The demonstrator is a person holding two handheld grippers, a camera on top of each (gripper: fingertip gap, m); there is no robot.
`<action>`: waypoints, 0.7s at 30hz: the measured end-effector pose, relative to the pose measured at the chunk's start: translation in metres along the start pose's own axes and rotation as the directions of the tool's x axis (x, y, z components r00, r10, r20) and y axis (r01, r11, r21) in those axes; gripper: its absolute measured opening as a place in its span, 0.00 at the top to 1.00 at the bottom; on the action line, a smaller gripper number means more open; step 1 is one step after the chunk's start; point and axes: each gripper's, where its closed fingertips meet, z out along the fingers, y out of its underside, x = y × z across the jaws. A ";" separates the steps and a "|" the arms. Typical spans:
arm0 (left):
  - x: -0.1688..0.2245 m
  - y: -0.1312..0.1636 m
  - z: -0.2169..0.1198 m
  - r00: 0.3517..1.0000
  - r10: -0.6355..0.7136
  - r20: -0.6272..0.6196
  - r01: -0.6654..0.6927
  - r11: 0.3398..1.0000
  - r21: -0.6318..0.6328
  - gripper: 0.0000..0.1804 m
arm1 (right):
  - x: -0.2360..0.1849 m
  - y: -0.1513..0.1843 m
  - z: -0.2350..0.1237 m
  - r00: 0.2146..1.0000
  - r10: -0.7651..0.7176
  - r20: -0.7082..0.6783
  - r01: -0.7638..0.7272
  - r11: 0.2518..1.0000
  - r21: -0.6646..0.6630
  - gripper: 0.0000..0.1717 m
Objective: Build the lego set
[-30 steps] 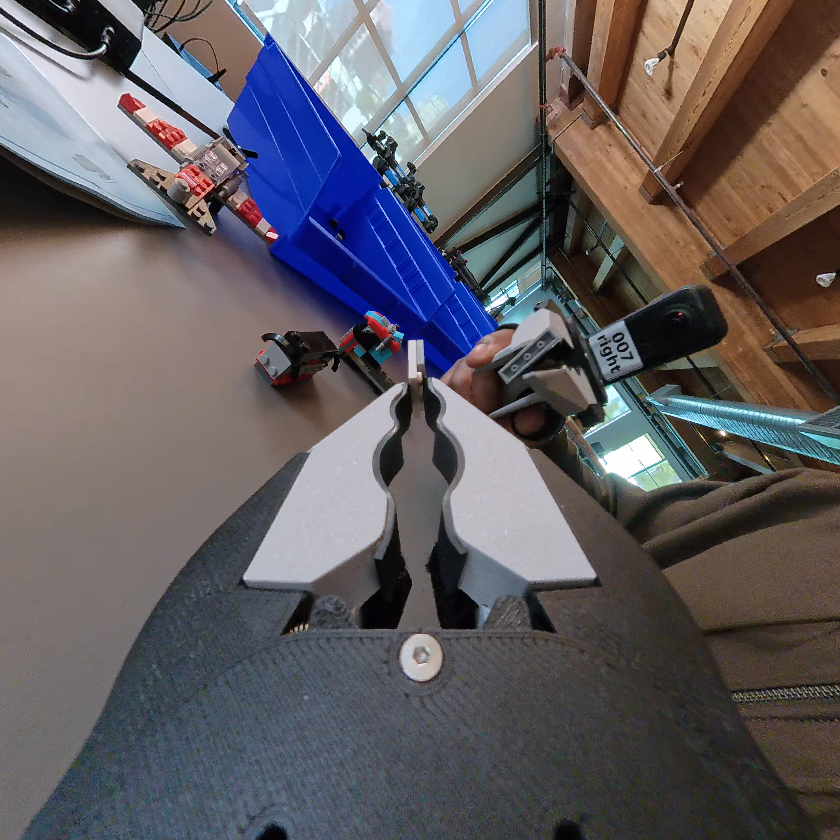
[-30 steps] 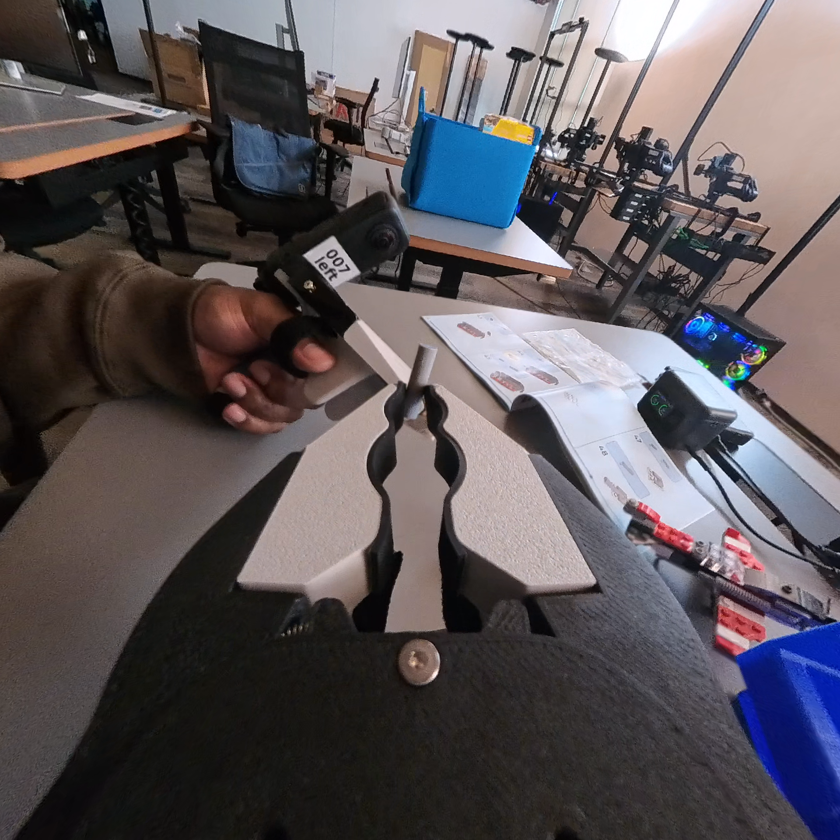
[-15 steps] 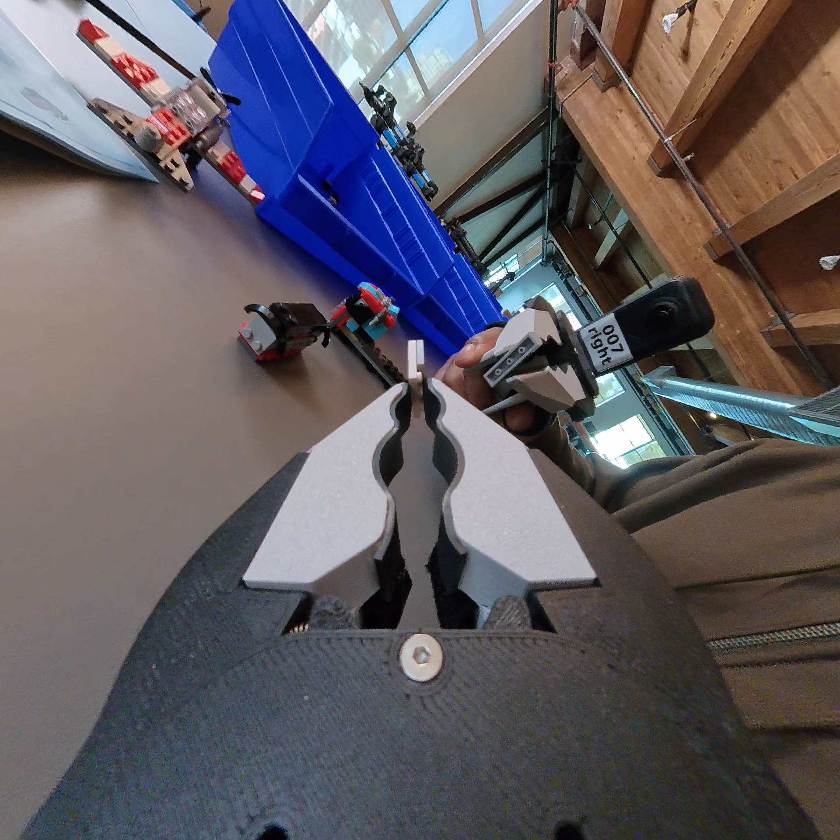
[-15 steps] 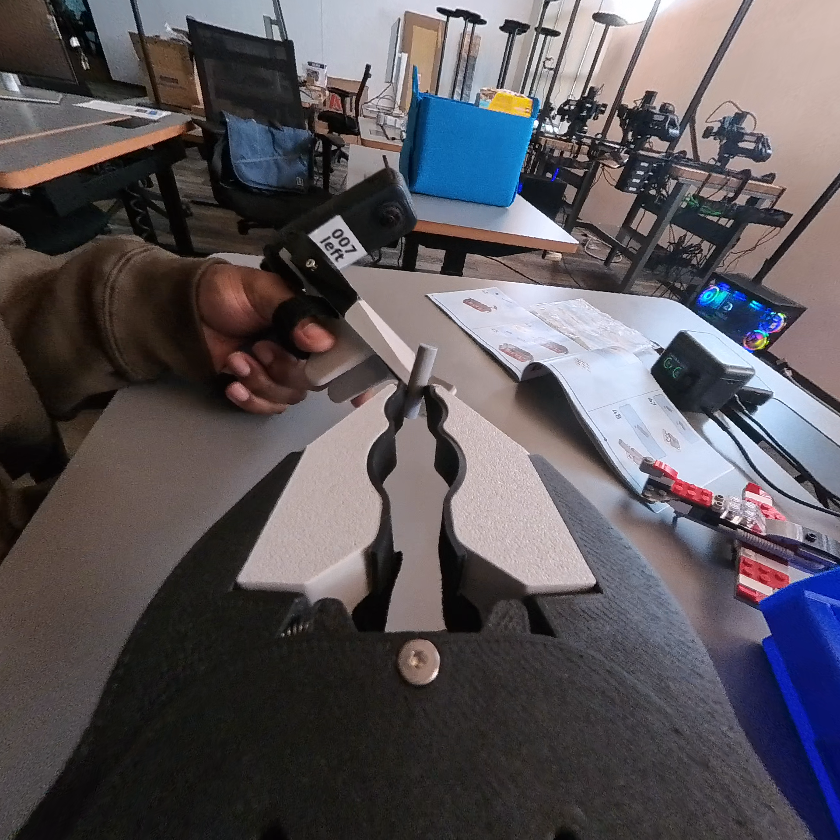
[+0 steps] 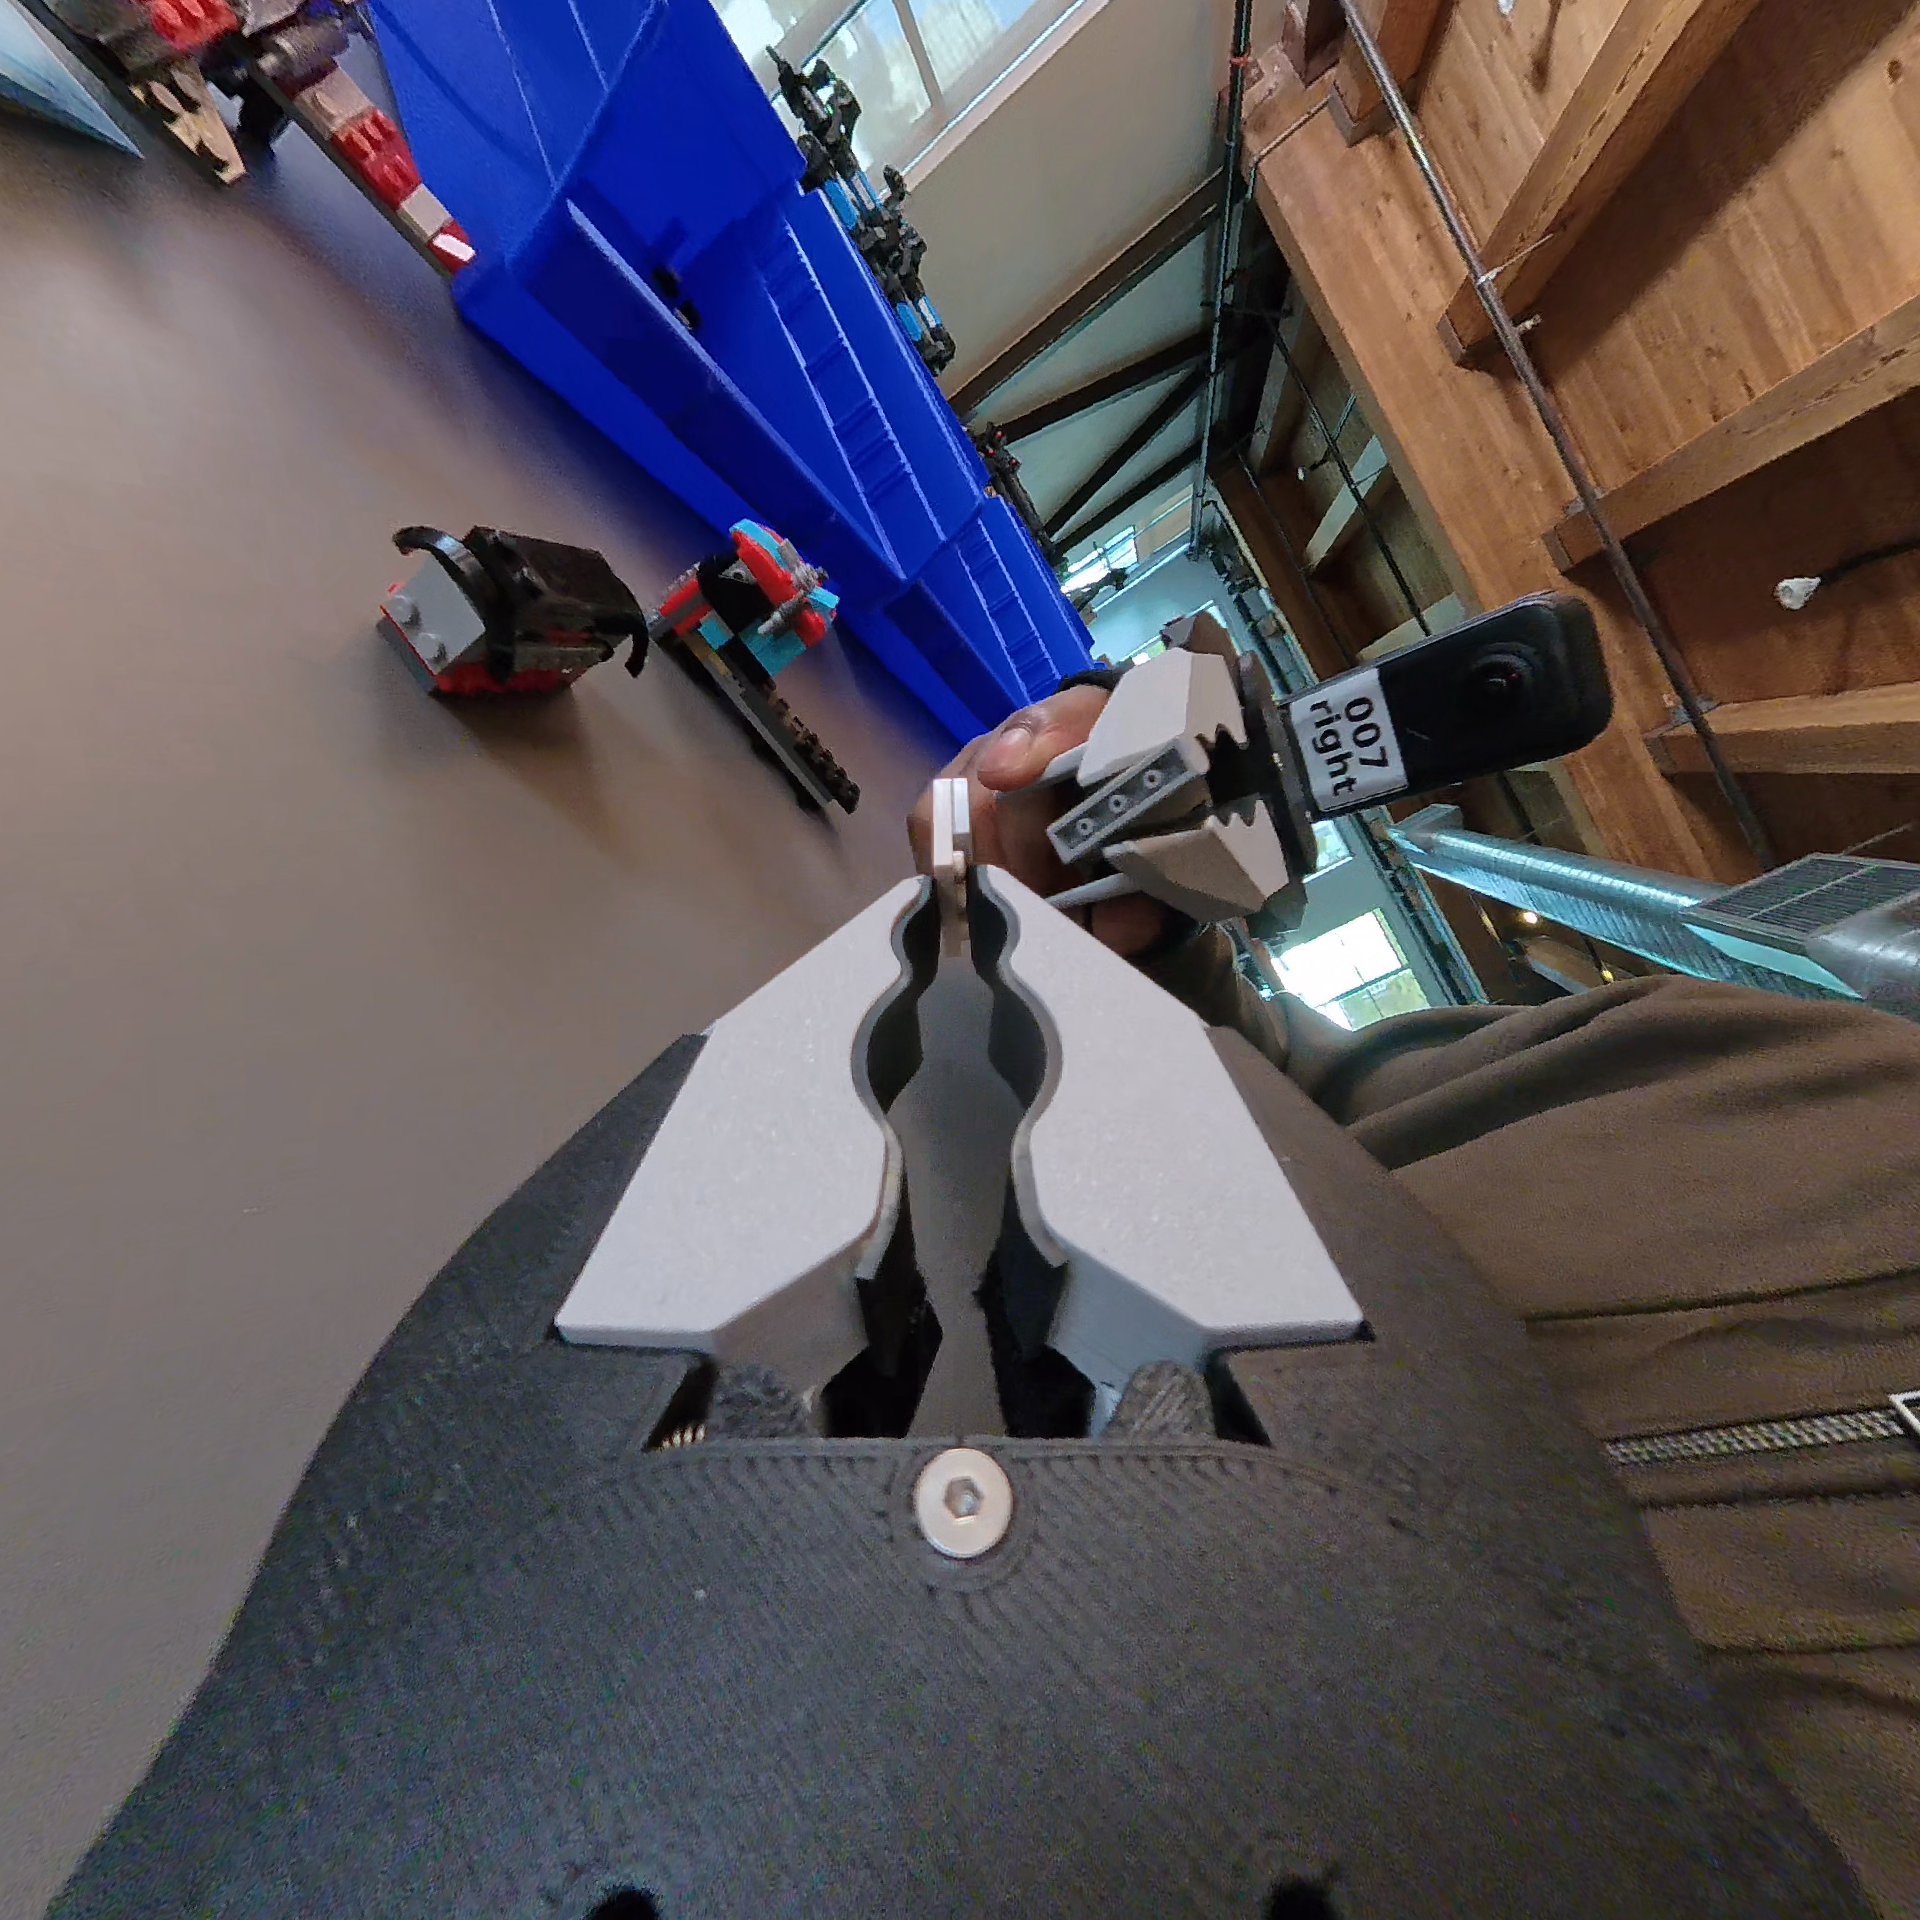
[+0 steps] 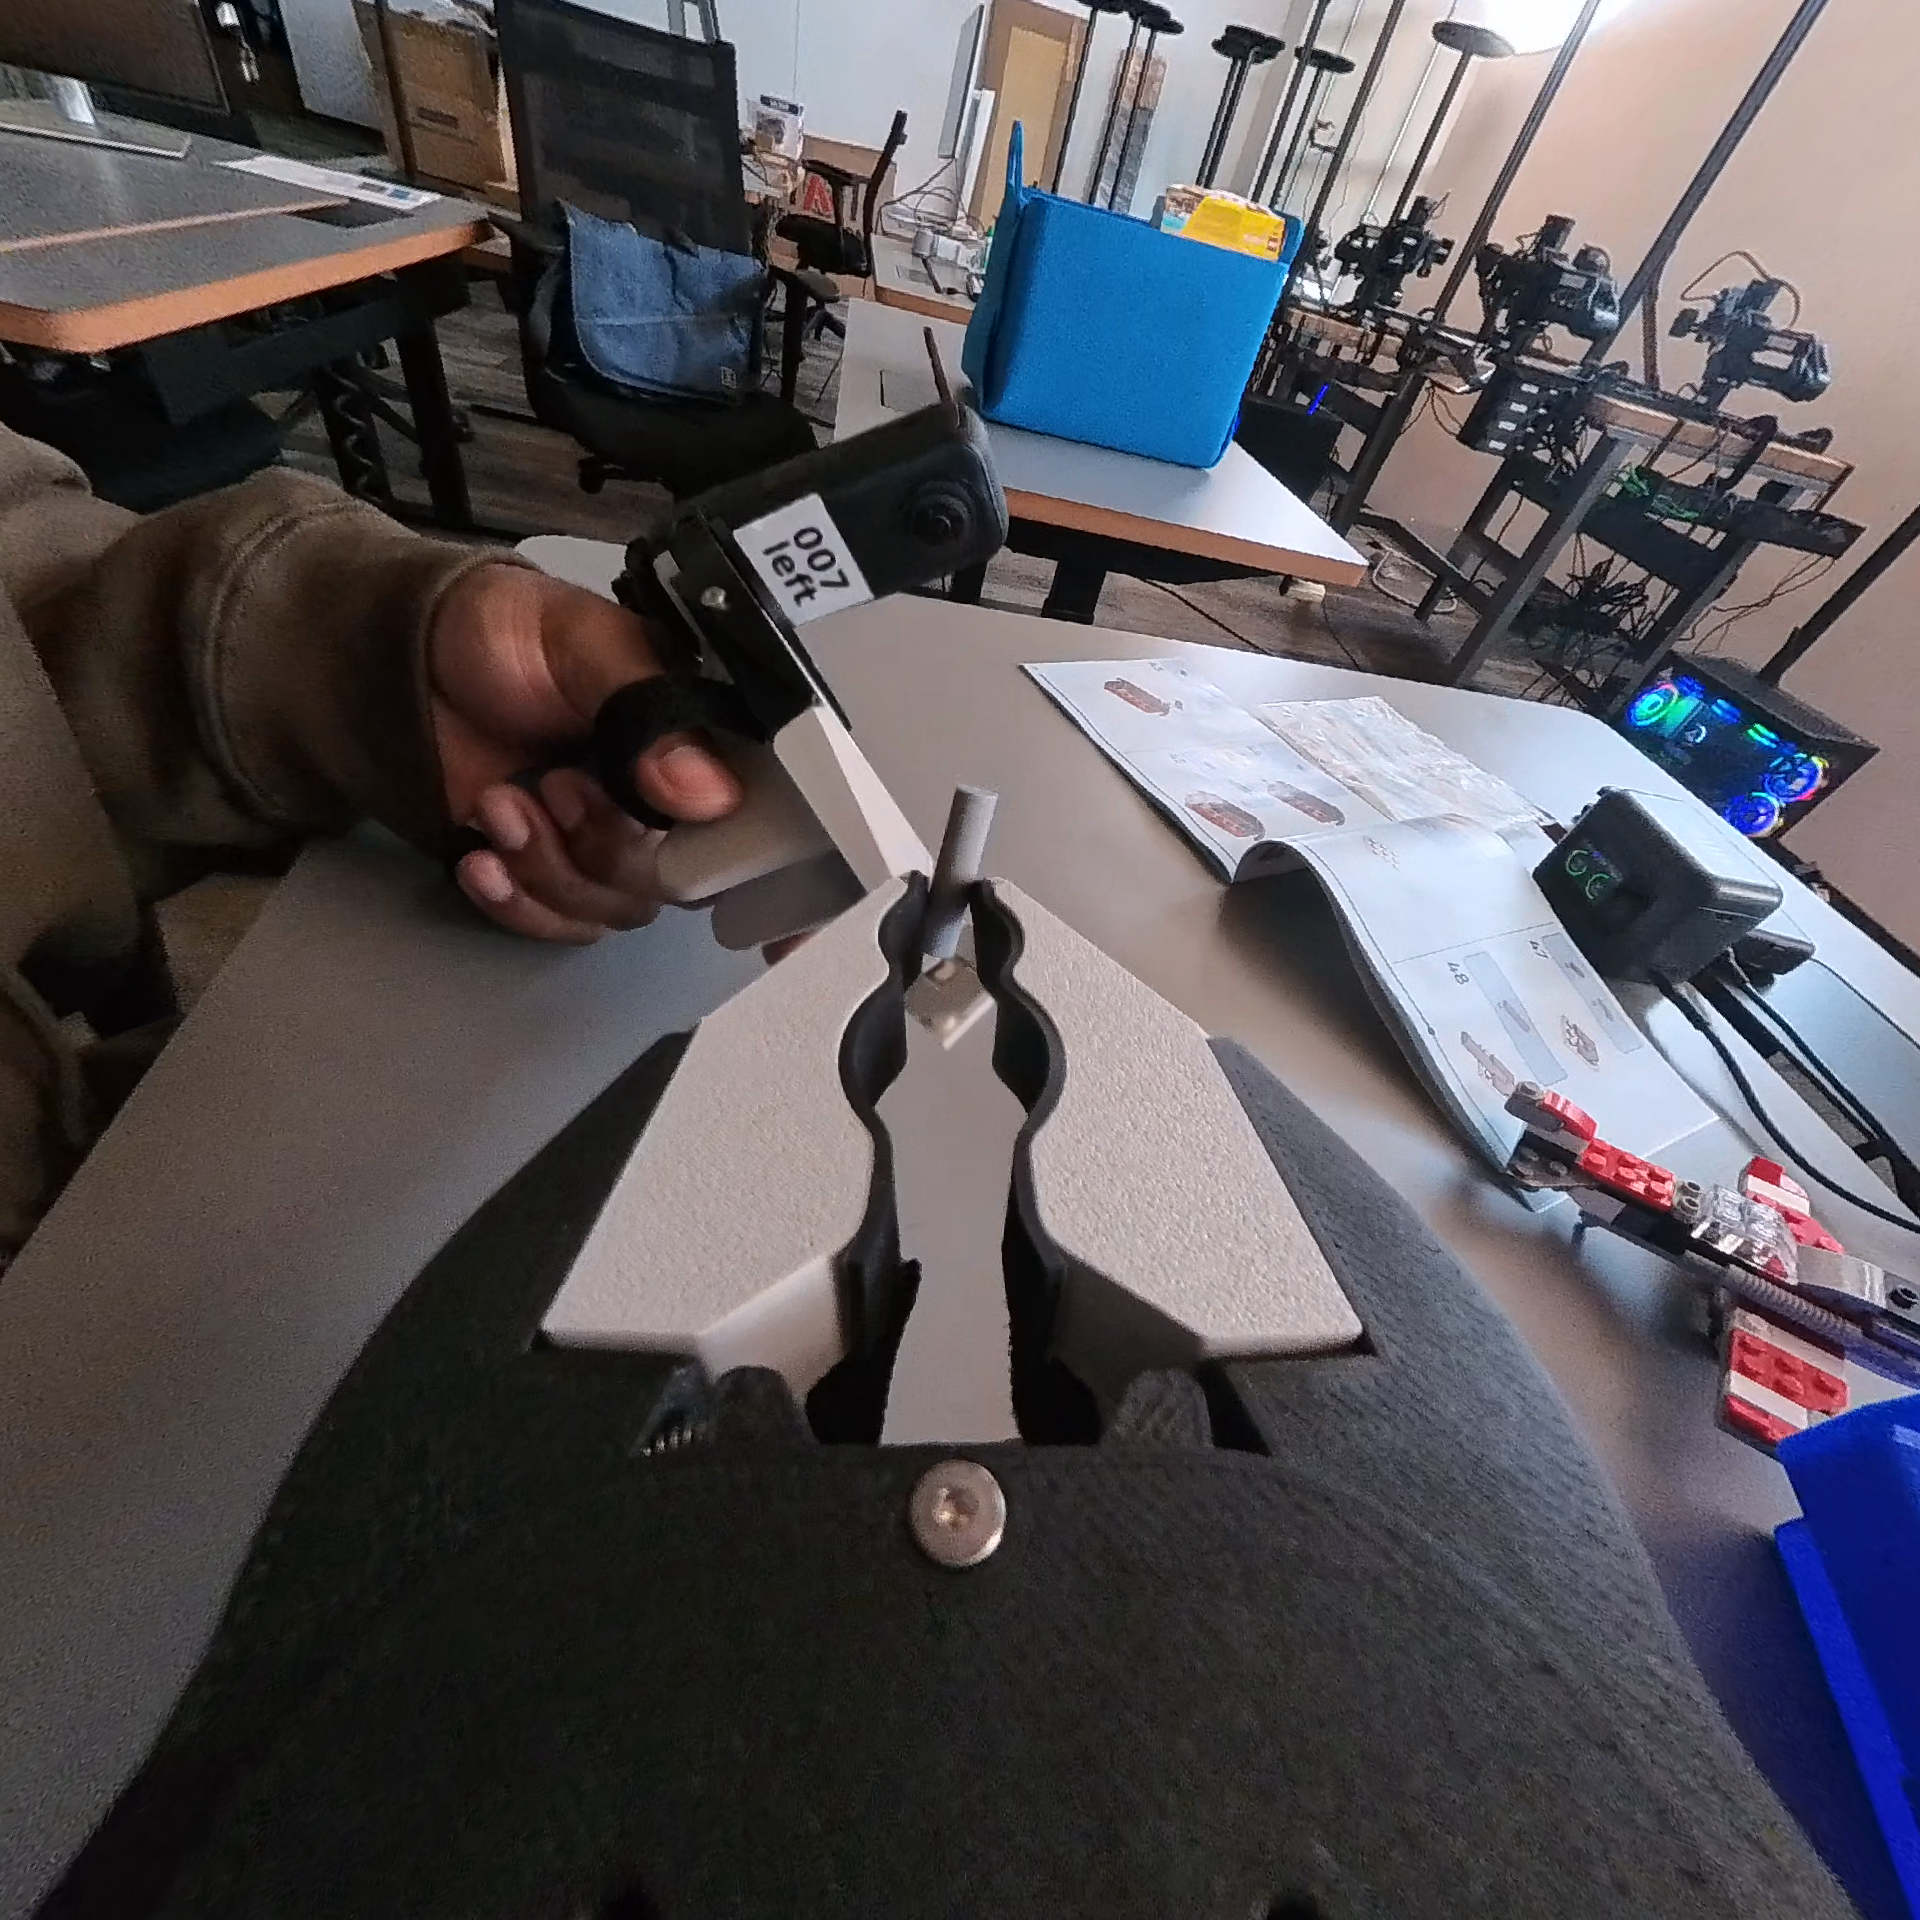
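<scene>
Moving closer than before, the left gripper (image 5: 951,883) keeps pinching a small white piece (image 5: 950,831), and the right gripper (image 6: 940,902) keeps squeezing a grey peg (image 6: 958,862) above the table (image 6: 312,1039).

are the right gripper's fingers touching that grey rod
Touching. In the right wrist view, the right gripper has both fingertips closed against the grey rod, which sticks up from between them.
</scene>
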 end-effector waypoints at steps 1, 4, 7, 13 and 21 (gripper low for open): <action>0.002 0.001 0.000 1.000 -0.015 -0.013 0.015 1.000 -0.001 0.97 | 0.001 0.001 0.000 1.000 0.003 0.000 -0.003 1.000 -0.004 0.94; 0.006 0.003 0.000 0.997 -0.059 -0.053 0.059 0.998 -0.002 0.97 | 0.002 0.004 0.000 1.000 0.021 0.004 -0.021 1.000 -0.020 0.94; 0.008 0.002 0.000 0.992 -0.097 -0.080 0.097 0.995 0.005 0.97 | -0.002 0.008 0.002 0.999 0.024 0.029 -0.023 0.999 -0.043 0.94; 0.009 0.001 -0.001 0.988 -0.119 -0.097 0.121 0.993 0.014 0.97 | -0.004 0.012 0.004 0.999 0.017 0.031 -0.015 0.998 -0.058 0.95; 0.013 0.001 -0.002 0.978 -0.152 -0.142 0.155 0.988 0.012 0.96 | -0.004 0.013 0.004 0.998 0.042 0.045 -0.040 0.998 -0.050 0.95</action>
